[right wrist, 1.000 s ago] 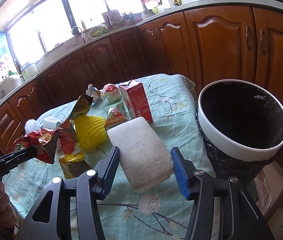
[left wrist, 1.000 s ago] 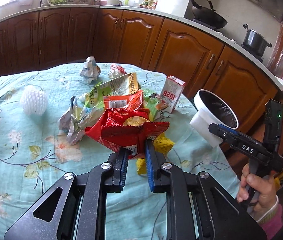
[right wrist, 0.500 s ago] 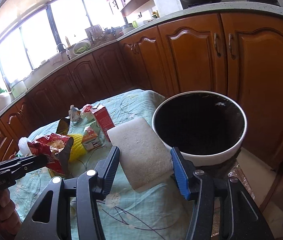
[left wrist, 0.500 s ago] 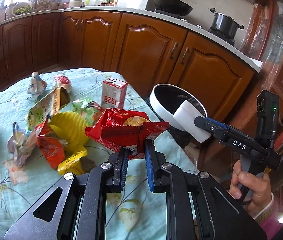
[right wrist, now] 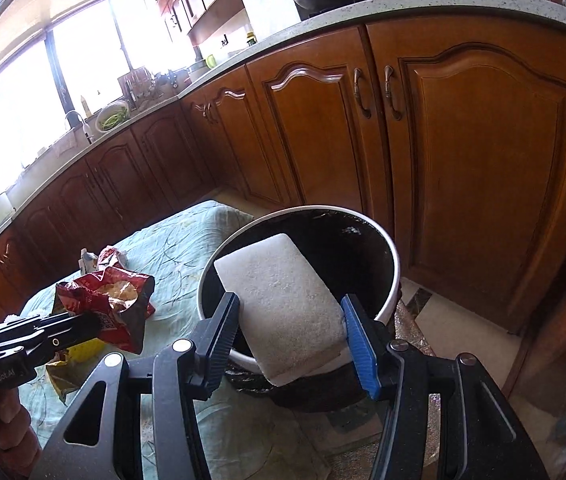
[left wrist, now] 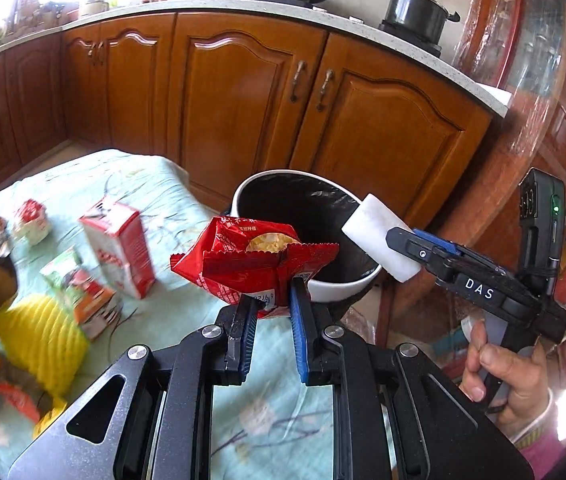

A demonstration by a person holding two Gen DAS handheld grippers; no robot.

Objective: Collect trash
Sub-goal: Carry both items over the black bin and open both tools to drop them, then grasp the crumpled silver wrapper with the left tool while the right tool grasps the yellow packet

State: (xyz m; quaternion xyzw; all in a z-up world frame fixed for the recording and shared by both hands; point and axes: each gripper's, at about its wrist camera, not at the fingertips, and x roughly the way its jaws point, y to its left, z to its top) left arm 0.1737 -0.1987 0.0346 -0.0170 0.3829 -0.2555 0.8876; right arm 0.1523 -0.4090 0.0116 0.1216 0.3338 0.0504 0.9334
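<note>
- Left wrist view: left claw (left wrist: 270, 312) is pinching the red snack bag (left wrist: 257, 258) at the trash bin (left wrist: 343, 290) near rim; right claw (left wrist: 401, 250) is gripping the white foam block (left wrist: 377, 240) over the bin's right edge.
- Right wrist view: right claw (right wrist: 289, 334) is clamping the white foam block (right wrist: 283, 300), long axis pointing forward over the bin (right wrist: 391, 248) mouth; it's the nearer one to drop.

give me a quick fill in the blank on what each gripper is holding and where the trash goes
1. The left gripper is shut on a ____ snack wrapper.
2. The right gripper holds a white ____ block over the bin.
3. The white bin is lined with a ____ bag.
4. A red and white carton stands on the ____ tablecloth.

Missing words: red; foam; black; floral
</note>
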